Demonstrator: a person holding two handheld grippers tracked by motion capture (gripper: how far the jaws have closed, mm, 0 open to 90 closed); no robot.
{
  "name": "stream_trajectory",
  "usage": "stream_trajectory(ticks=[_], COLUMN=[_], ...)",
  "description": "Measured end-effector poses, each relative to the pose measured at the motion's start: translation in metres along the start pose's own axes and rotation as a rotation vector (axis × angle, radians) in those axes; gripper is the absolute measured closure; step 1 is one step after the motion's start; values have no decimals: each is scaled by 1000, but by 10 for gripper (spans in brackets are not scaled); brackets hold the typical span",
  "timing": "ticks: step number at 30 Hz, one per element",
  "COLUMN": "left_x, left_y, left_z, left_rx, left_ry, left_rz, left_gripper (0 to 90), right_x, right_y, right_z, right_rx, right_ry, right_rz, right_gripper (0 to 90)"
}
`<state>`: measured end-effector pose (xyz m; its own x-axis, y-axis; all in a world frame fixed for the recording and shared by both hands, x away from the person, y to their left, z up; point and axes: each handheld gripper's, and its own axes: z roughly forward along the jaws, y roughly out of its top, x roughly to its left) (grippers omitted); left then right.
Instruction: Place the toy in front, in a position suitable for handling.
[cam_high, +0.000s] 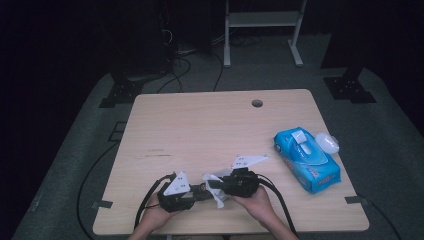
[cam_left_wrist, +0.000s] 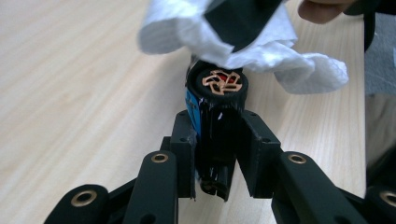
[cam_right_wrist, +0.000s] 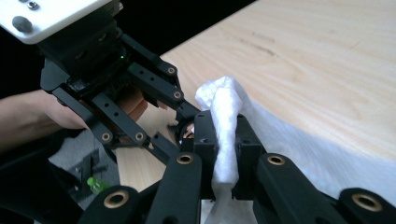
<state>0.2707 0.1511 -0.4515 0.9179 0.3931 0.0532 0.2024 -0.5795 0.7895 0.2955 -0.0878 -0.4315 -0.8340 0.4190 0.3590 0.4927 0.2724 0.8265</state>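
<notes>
left gripper view, left gripper (cam_left_wrist: 219, 140) clamps black cylinder (cam_left_wrist: 218, 121) pointing forward, right gripper (cam_right_wrist: 223, 163) pinches wipe (cam_right_wrist: 224, 126)

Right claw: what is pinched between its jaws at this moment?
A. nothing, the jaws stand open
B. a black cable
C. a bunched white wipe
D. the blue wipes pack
C: in the right gripper view the right claw has both jaws pressed on a bunched white wipe, while the blue wipes pack lies apart on the table.
</notes>
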Motion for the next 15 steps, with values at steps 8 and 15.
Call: stream_trajectory(ticks=[8,15], left_x=[11,26], left_y=[3,15], left_z=[16,37], left_rx=[29,5], left_ry=[-15,-44], left_rz=[26,44], left_gripper=[699,696], right_x=[-19,-49], right_y=[-4,-10], right_z=[-10,-36], right_rx=[11,-32], right_ry=[-59,-120], right_rz=[21,95], right_gripper=[828,829])
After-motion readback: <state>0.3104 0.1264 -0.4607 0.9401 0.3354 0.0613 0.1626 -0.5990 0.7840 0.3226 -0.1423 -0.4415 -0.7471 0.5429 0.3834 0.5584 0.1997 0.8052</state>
